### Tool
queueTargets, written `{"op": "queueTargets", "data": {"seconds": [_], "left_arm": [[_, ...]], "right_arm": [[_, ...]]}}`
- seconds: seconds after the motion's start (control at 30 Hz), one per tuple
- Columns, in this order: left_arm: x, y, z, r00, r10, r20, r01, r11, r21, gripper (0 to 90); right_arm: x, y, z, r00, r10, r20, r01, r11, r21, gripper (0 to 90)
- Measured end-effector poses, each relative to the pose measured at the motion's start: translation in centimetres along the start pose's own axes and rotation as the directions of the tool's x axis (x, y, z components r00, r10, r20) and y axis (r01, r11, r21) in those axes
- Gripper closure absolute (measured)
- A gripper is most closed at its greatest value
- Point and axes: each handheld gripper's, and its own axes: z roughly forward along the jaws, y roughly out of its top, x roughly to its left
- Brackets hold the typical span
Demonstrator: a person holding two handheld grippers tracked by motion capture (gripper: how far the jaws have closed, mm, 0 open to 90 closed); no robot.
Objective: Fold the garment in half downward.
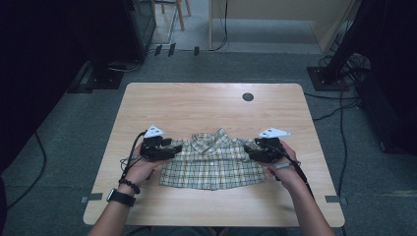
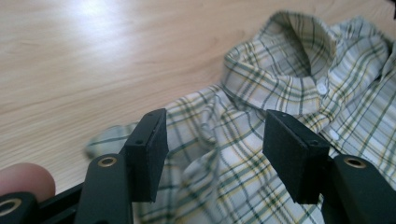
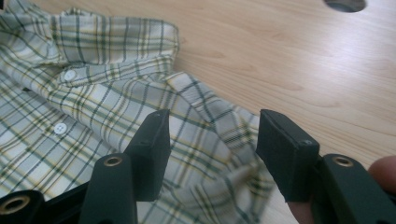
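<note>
Jaws apart and gripping nothing, the left gripper (image 1: 173,149) at nine o'clock and the right gripper (image 1: 249,153) at three o'clock flank a plaid shirt (image 1: 213,161) lying flat mid-surface, collar toward twelve, each hovering over a sleeve.

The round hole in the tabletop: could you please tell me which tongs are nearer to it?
Right. The right tongs sit at the shirt's right sleeve, below the hole; the left tongs are at the left sleeve, farther off.
</note>
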Motion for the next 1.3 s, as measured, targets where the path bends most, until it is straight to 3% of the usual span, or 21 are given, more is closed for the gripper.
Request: {"op": "queueTargets", "data": {"seconds": [0.13, 0.17, 0.23, 0.3, 0.43, 0.5, 0.57, 0.6, 0.67, 0.77, 0.9, 1.0, 1.1, 1.23, 1.3], "left_arm": [[-0.5, -0.2, 1.9, 0.9991, 0.013, -0.040, -0.010, 0.9978, 0.066, 43.3], [-0.5, -0.4, 2.2, 0.9986, 0.015, -0.050, -0.012, 0.9976, 0.068, 47.1], [-0.6, -0.6, 2.3, 0.9970, 0.029, -0.071, -0.026, 0.9983, 0.053, 64.8], [-0.6, -0.6, 2.2, 0.9971, 0.032, -0.069, -0.029, 0.9986, 0.044, 78.0], [-0.7, -0.8, 1.7, 0.9977, 0.059, -0.031, -0.058, 0.9973, 0.044, 84.3], [-0.6, -0.9, 1.3, 0.9987, 0.051, -0.004, -0.051, 0.9980, 0.038, 82.5], [-0.4, -0.8, 1.1, 0.9991, 0.039, 0.016, -0.039, 0.9987, 0.033, 76.8], [-0.3, -0.7, 1.0, 0.9996, 0.025, 0.013, -0.026, 0.9994, 0.024, 71.7], [-0.1, -0.5, 0.9, 0.9998, 0.018, 0.012, -0.018, 0.9996, 0.021, 71.1], [-0.2, 0.0, 1.3, 0.9998, 0.016, -0.008, -0.015, 0.9992, 0.036, 59.2], [-0.2, 0.4, 1.9, 0.9996, 0.022, -0.019, -0.021, 0.9986, 0.049, 64.1], [-0.3, 0.6, 2.3, 0.9993, 0.033, -0.017, -0.032, 0.9978, 0.057, 70.8], [-0.5, 0.6, 2.4, 0.9986, 0.045, -0.026, -0.044, 0.9975, 0.056, 78.7], [-0.7, 0.5, 2.4, 0.9980, 0.062, -0.014, -0.061, 0.9963, 0.061, 84.8], [-0.7, 0.6, 2.2, 0.9976, 0.068, -0.012, -0.068, 0.9959, 0.059, 87.0]], "right_arm": [[0.8, -0.1, 1.9, 0.9996, -0.024, 0.018, 0.023, 0.999, 0.040, 47.5], [0.9, -0.1, 2.1, 0.9991, -0.025, 0.033, 0.024, 0.999, 0.044, 51.0], [0.9, -0.3, 2.5, 0.9968, -0.032, 0.074, 0.029, 0.999, 0.046, 62.4], [0.8, -0.5, 2.5, 0.9960, -0.028, 0.084, 0.025, 0.999, 0.033, 73.4], [0.3, -0.7, 1.8, 0.9969, -0.020, 0.076, 0.020, 1.000, 0.012, 83.9], [0.2, -0.7, 1.2, 0.9987, -0.015, 0.048, 0.015, 1.000, 0.002, 81.2], [0.2, -0.5, 0.8, 0.9995, -0.028, 0.014, 0.029, 1.000, -0.001, 68.4], [0.2, -0.4, 0.7, 0.9992, -0.039, 0.004, 0.039, 0.999, -0.006, 62.2], [0.2, 0.2, 0.8, 0.9988, -0.047, 0.009, 0.047, 0.999, -0.004, 58.1], [-0.1, 1.1, 1.5, 0.9993, -0.037, 0.000, 0.037, 0.999, 0.002, 54.6], [-0.4, 1.7, 3.2, 0.9988, -0.011, -0.047, 0.014, 0.999, 0.046, 50.1], [-0.4, 1.9, 4.3, 0.9991, -0.007, -0.041, 0.010, 0.998, 0.063, 48.8], [-0.5, 2.0, 4.8, 0.9964, 0.011, -0.084, -0.006, 0.998, 0.064, 58.0], [-0.5, 1.7, 5.3, 0.9981, -0.005, -0.062, 0.010, 0.997, 0.078, 81.4], [-0.4, 1.6, 5.0, 0.9977, -0.029, -0.060, 0.033, 0.998, 0.059, 89.1]]}}
